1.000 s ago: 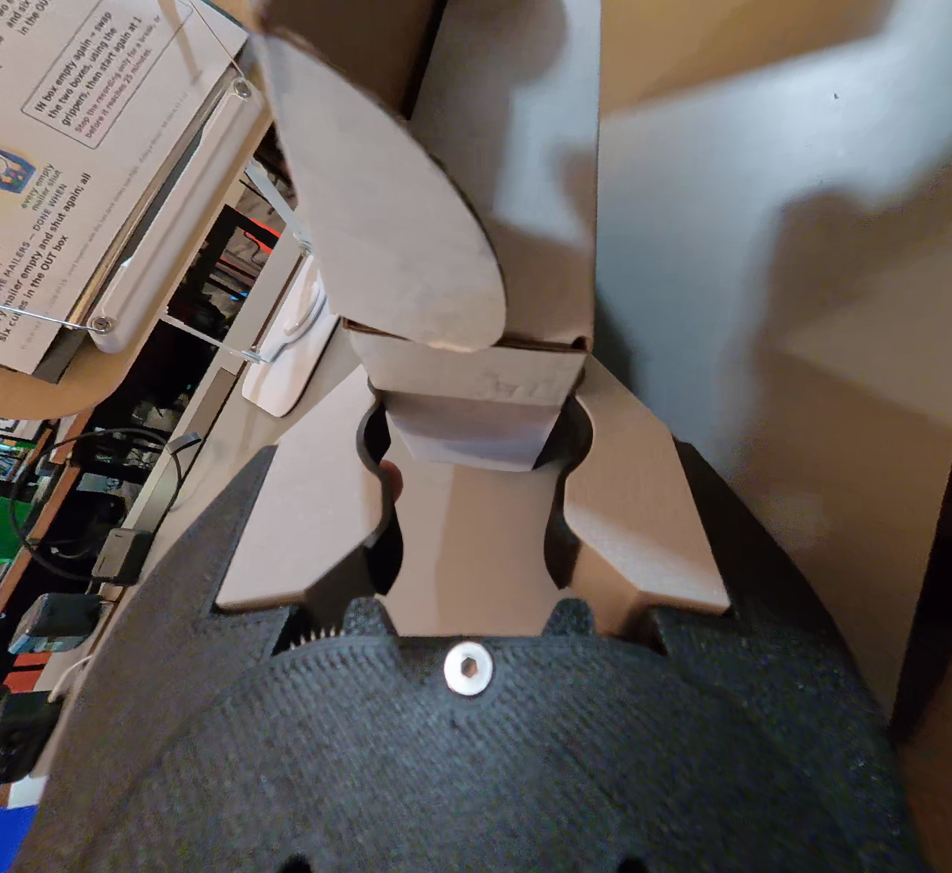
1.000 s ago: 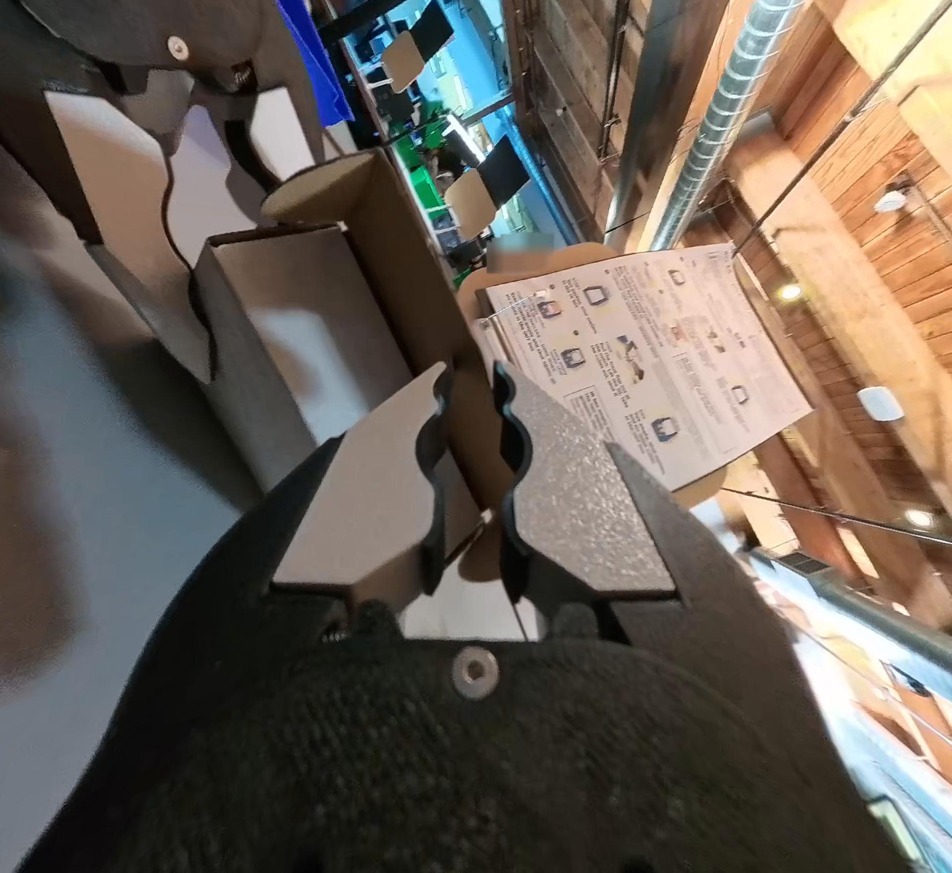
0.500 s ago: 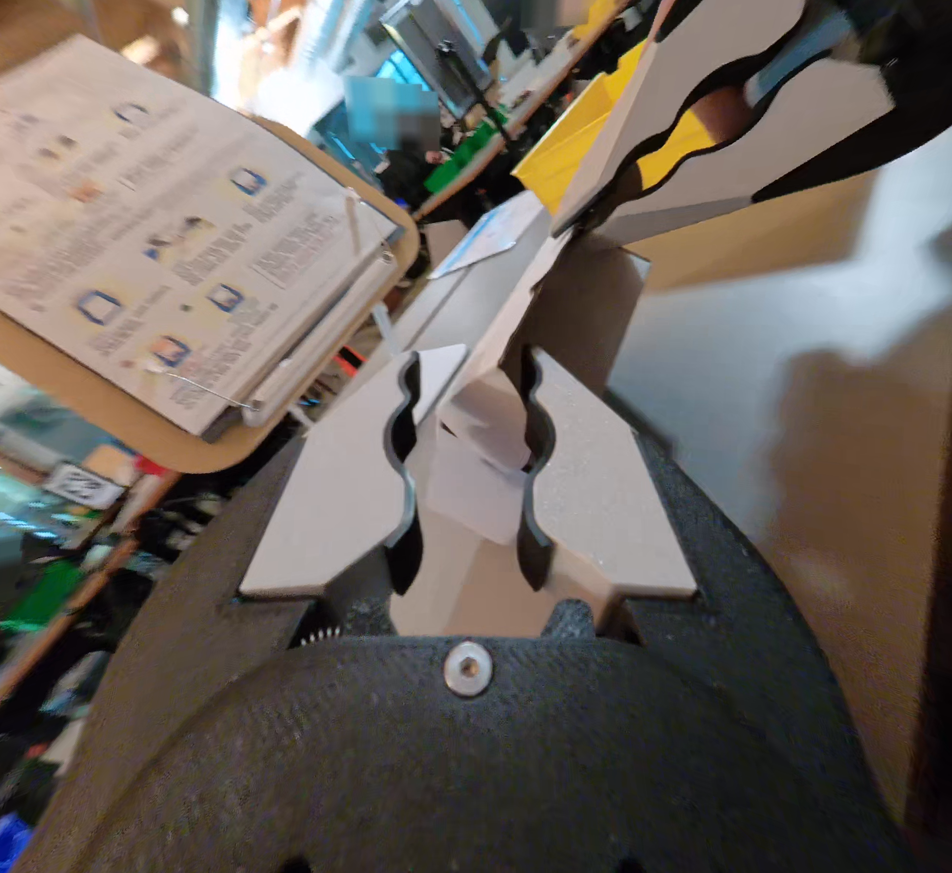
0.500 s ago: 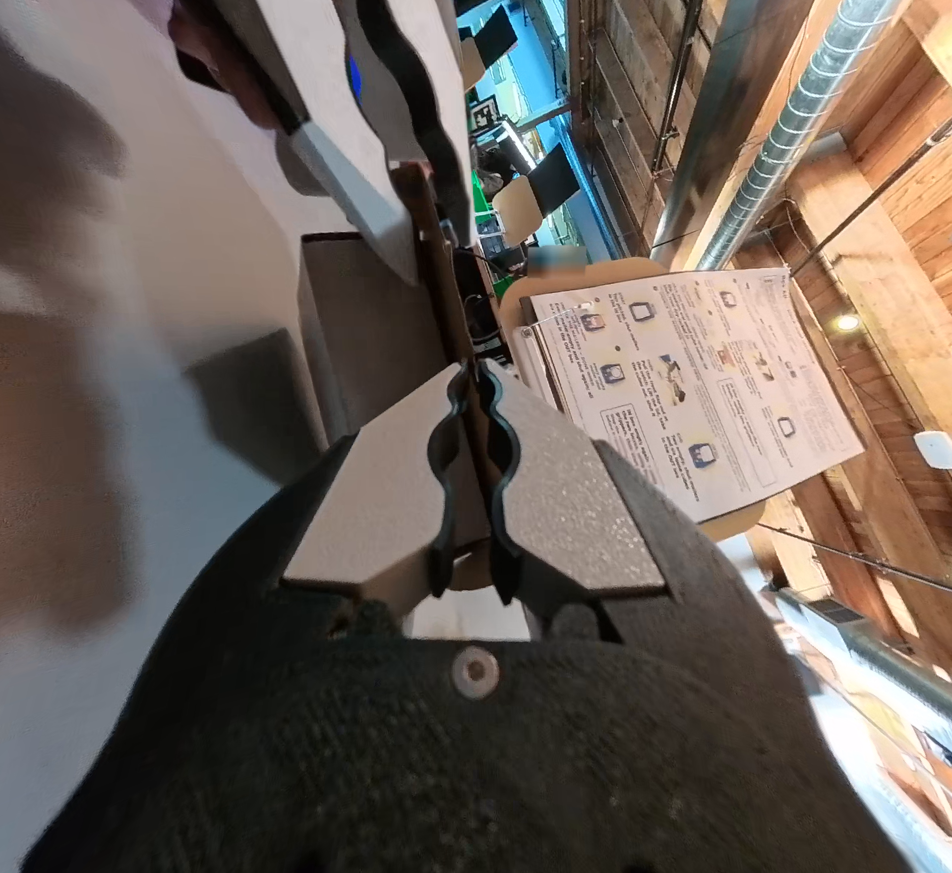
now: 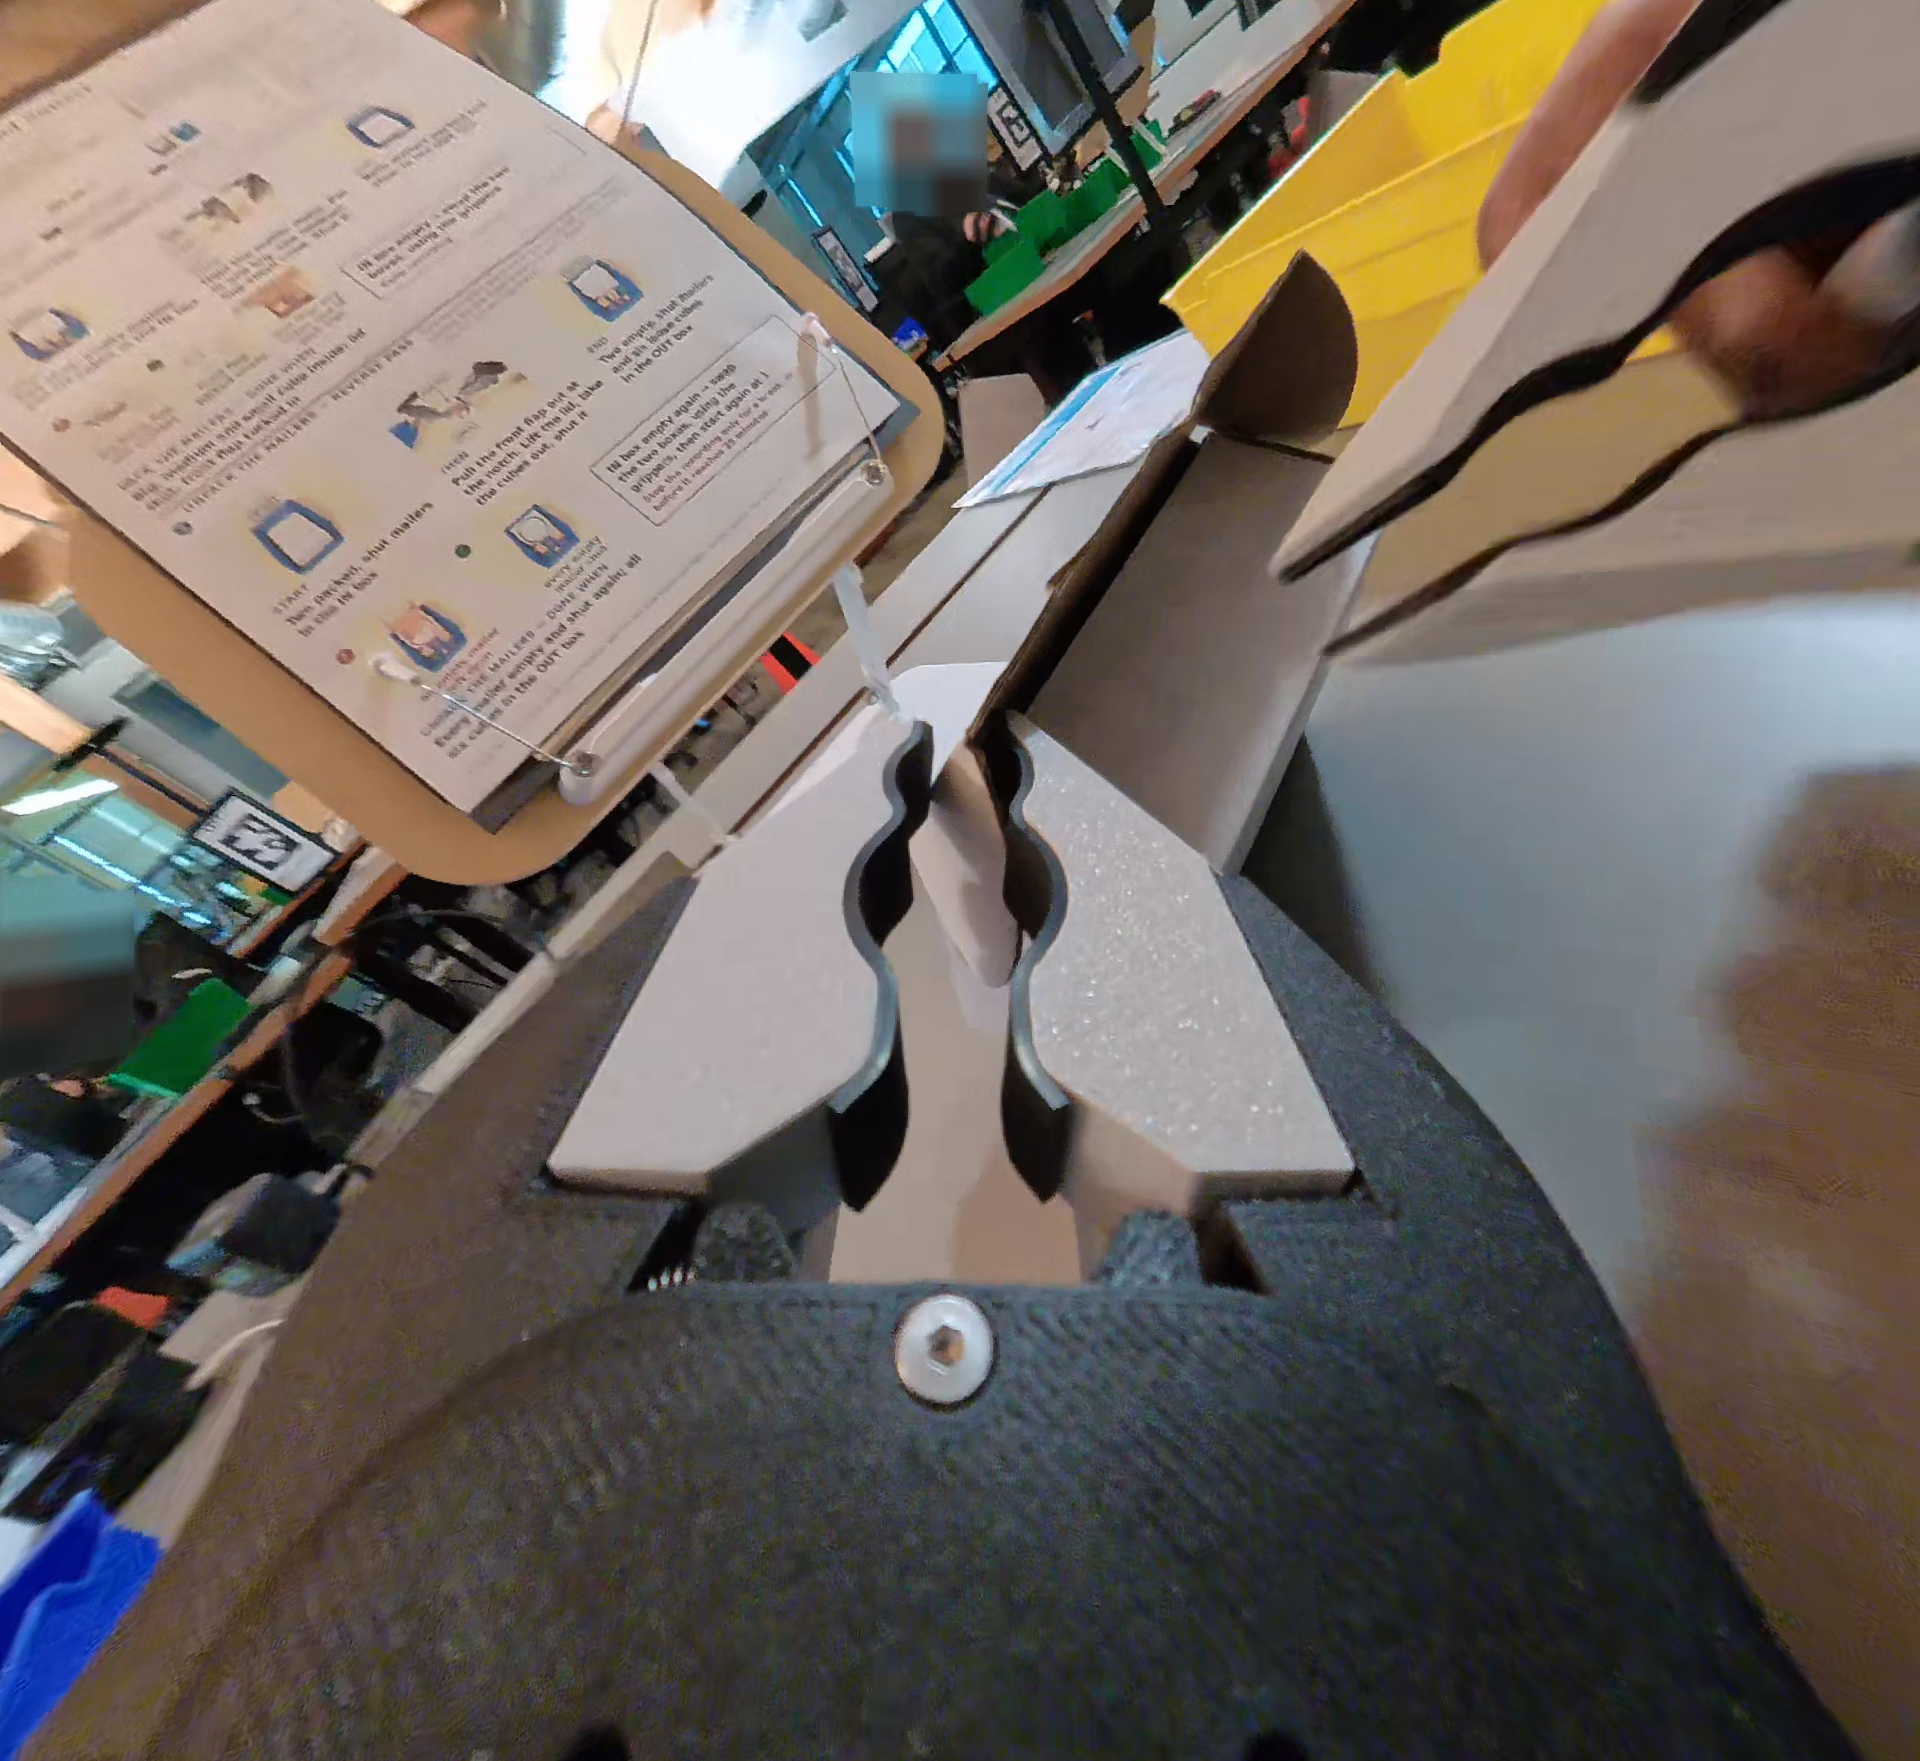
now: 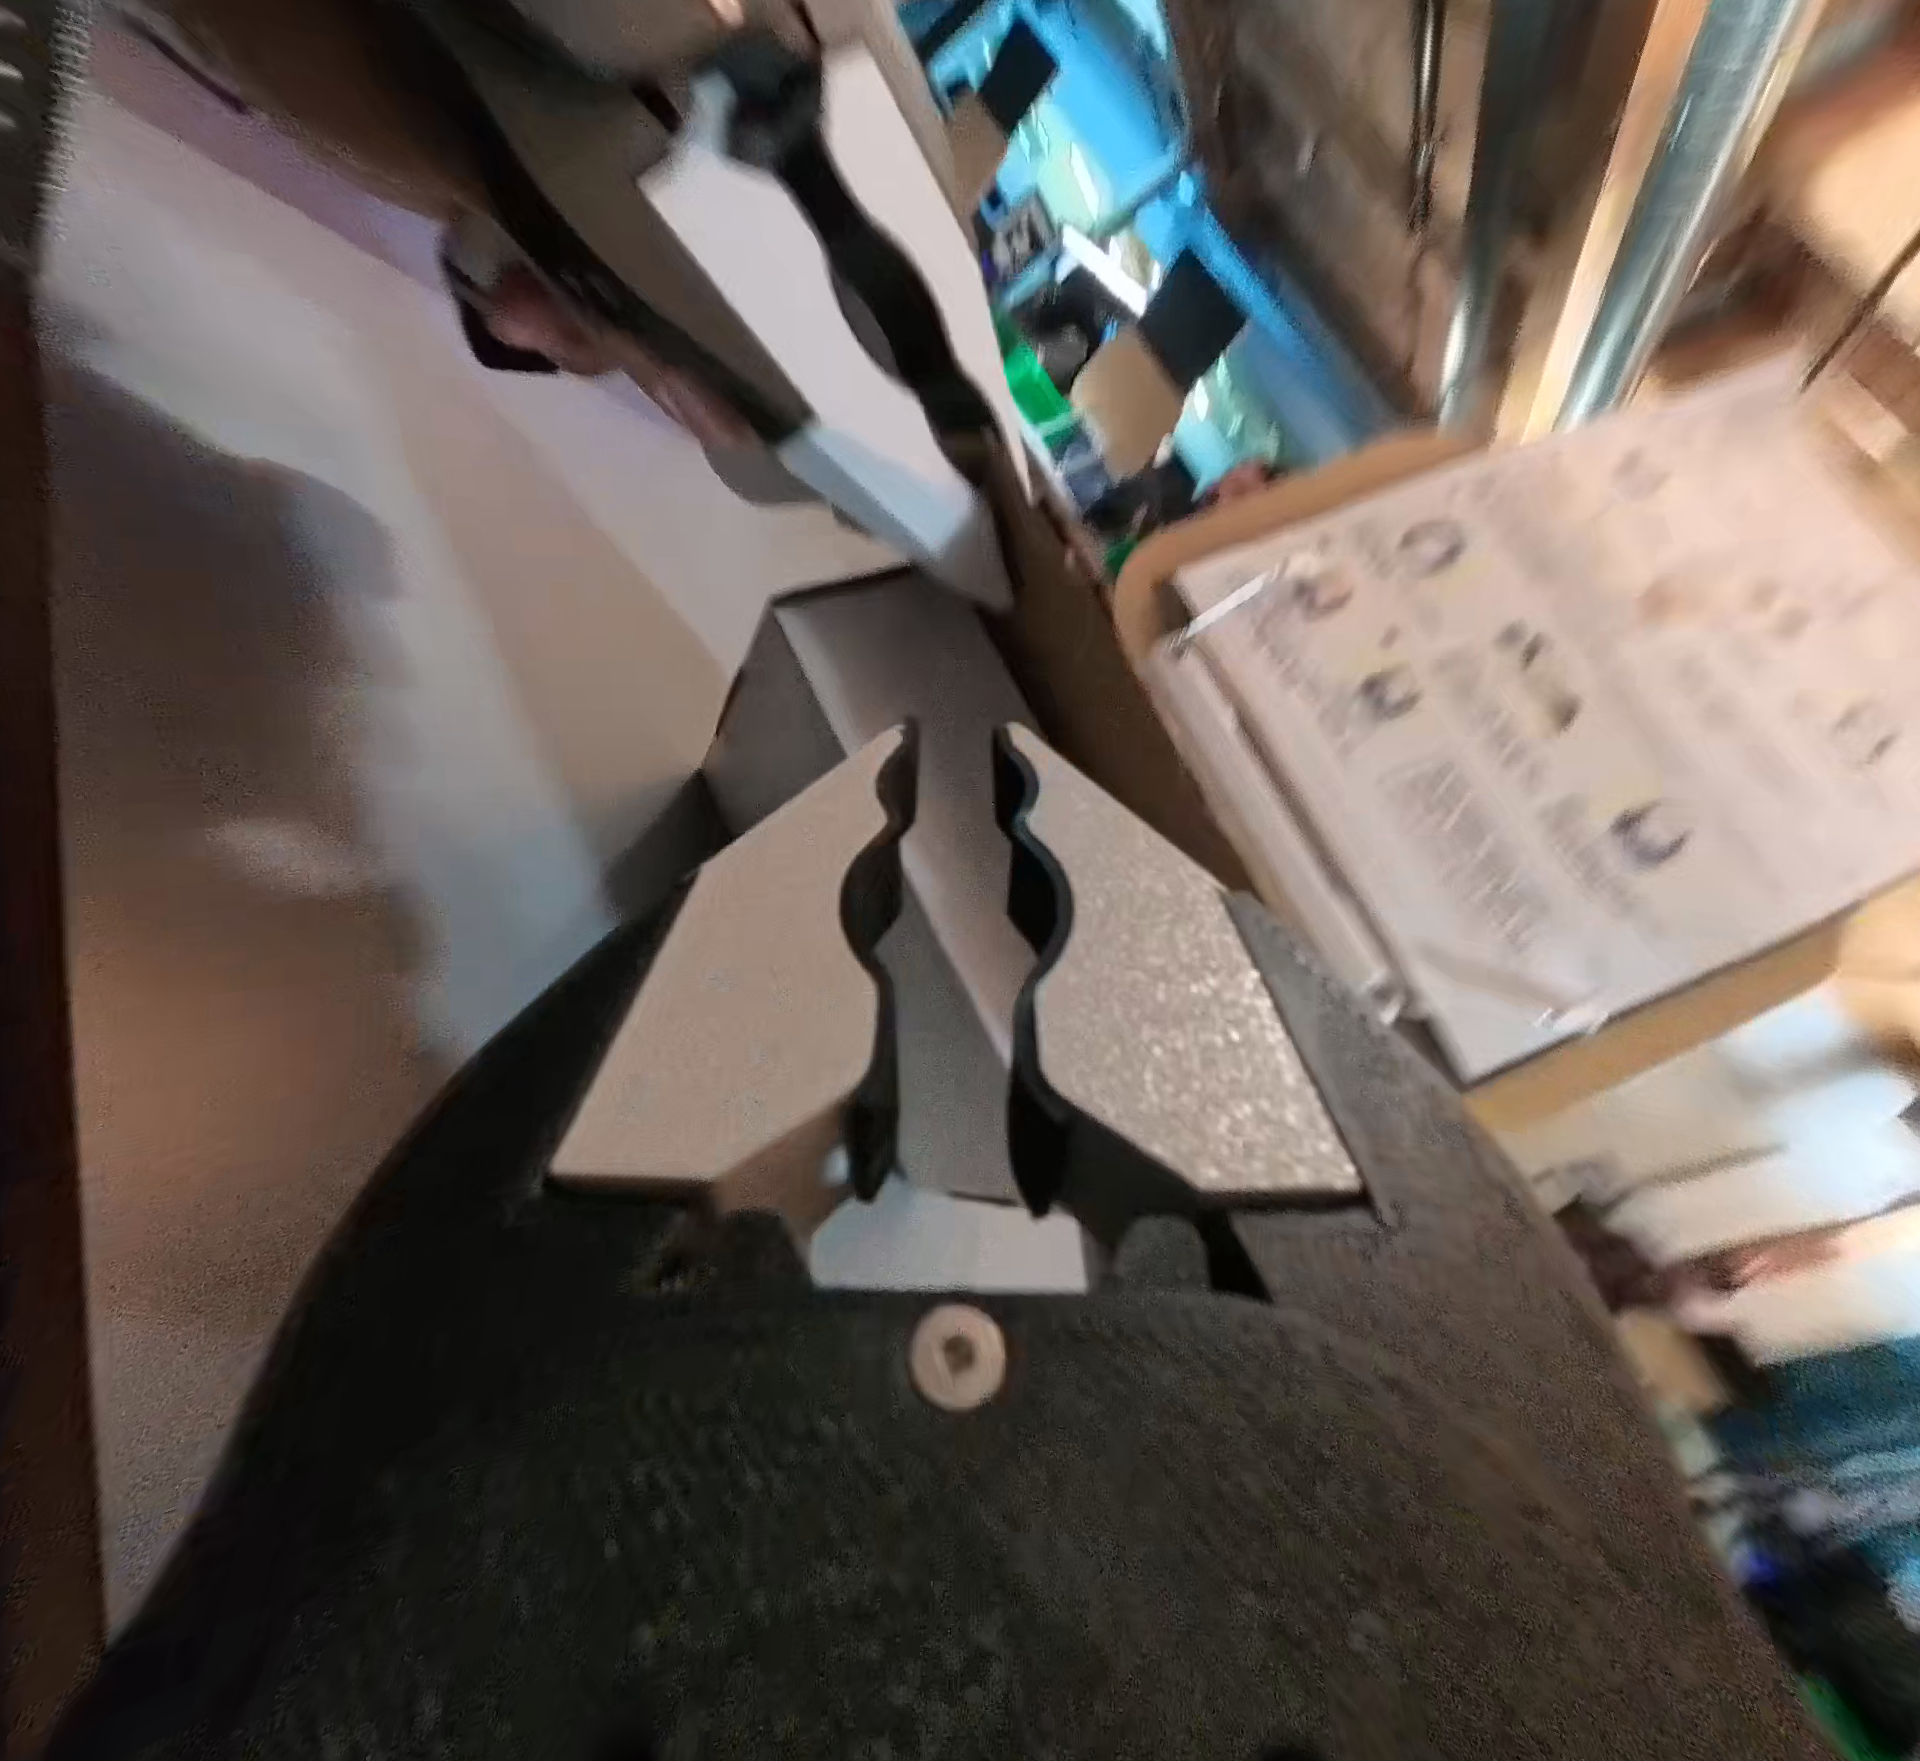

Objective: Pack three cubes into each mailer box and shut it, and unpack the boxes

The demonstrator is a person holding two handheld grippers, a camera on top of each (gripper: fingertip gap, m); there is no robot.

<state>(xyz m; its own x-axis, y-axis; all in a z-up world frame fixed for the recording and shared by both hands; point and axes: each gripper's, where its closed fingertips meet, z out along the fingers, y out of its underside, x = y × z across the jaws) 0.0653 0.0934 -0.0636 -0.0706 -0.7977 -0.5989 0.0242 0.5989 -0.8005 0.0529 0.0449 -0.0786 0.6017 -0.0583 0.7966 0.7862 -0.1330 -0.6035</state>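
Brown cardboard mailer box (image 5: pixel 1174 631) rests on grey table (image 5: pixel 1558 828). Left gripper (image 5: pixel 961 755) clenches its lid flap; right gripper (image 6: pixel 956 745) likewise pinches cardboard. Judged step: lid handling; next, controlled folding.

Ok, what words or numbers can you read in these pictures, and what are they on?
I won't read writing out, but here is where it stands.
On the instruction sheet clipped to the clipboard: printed words and small pictures; blurred in the right wrist view.
On the marker sign below it: a black-and-white pattern, no words.
On the white-and-blue paper behind the box: too small to read.
On the mailer box: no print visible.
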